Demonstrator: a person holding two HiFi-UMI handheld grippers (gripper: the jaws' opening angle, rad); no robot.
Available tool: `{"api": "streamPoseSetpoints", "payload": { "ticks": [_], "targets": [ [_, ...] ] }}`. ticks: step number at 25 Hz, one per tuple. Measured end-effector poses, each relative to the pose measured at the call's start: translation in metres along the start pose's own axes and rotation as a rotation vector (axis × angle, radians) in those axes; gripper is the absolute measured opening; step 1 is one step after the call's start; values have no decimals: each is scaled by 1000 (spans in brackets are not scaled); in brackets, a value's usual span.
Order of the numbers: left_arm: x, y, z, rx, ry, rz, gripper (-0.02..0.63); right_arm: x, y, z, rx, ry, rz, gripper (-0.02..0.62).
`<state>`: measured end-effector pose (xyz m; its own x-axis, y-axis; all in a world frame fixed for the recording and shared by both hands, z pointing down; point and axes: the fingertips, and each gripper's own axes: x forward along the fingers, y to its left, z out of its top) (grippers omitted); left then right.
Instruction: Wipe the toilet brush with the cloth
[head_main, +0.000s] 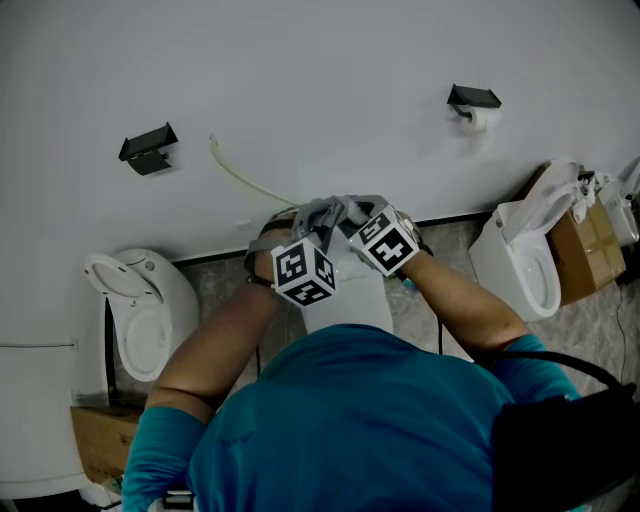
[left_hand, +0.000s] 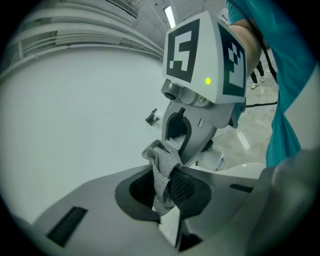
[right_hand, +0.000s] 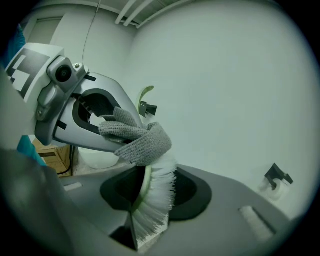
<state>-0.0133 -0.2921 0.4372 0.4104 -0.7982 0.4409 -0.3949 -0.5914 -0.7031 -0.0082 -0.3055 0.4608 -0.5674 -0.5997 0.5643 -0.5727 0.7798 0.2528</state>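
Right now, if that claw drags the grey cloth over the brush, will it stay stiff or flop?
Probably floppy: the cloth bunches and folds over the brush instead of keeping a shape. Its knitted weave looks rough, so it likely grabs rather than slips. It seems light, since a small pinch in the left claw carries it.

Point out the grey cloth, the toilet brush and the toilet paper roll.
grey cloth (right_hand: 145, 142): right gripper view, on the fold lying over the brush's top.
toilet brush (right_hand: 157, 200): right gripper view, on its white bristles.
toilet paper roll (head_main: 484, 119): head view, on the white roll itself.
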Motion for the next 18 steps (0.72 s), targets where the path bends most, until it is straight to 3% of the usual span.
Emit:
{"api": "streamPoseSetpoints", "payload": {
  "ticks": [18],
  "targets": [
    [-8,14,-15,3,31,31,38,-5,-1,-4,-5,-10,-2,135]
  ]
}}
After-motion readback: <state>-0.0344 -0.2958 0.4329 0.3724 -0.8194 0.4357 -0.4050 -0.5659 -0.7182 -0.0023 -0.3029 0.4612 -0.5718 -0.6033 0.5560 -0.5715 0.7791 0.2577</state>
